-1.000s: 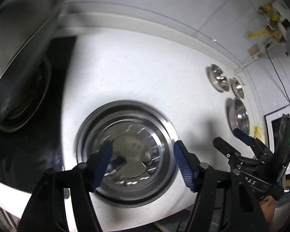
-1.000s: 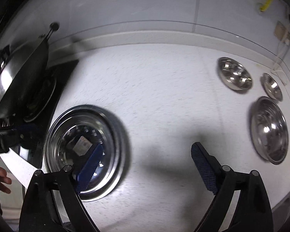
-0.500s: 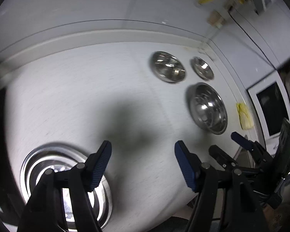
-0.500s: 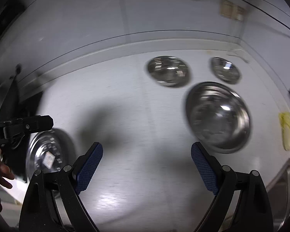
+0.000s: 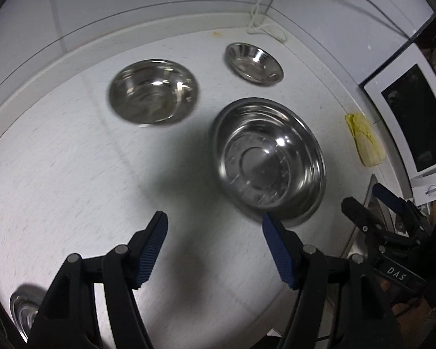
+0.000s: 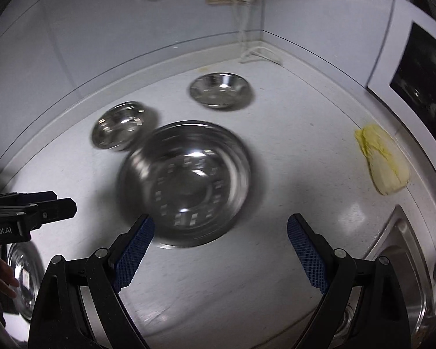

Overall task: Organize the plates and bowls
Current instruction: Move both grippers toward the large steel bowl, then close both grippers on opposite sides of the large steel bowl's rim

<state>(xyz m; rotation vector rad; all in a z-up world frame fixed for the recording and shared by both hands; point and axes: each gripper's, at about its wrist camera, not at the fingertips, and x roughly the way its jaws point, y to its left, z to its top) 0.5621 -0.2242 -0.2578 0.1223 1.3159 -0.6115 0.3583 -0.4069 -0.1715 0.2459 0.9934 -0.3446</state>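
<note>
Three steel bowls stand on the white counter near the corner: a large bowl [image 5: 269, 160] [image 6: 189, 180], a medium bowl [image 5: 154, 91] [image 6: 119, 129] and a small dish [image 5: 254, 62] [image 6: 221, 90]. My left gripper [image 5: 215, 247] hangs open over bare counter just left of the large bowl, and its right pad overlaps the bowl's near rim in the picture. Over the near rim of the same bowl my right gripper [image 6: 219, 247] is open and holds nothing. Each gripper shows at the edge of the other's view: right gripper [image 5: 363, 196], left gripper [image 6: 64, 200]. A steel plate [image 5: 23, 311] [image 6: 23, 276] lies far left.
A pale cabbage leaf [image 5: 364, 139] [image 6: 382, 160] lies on the counter to the right of the bowls. A white microwave [image 5: 412, 110] stands beyond it. A steel sink [image 6: 401, 261] opens at the lower right. A white cable [image 5: 261, 26] coils in the back corner.
Both grippers have swept right along the counter, away from the stove and the steel plate, to the three bowls near the corner. Both sets of jaws have stayed open and empty.
</note>
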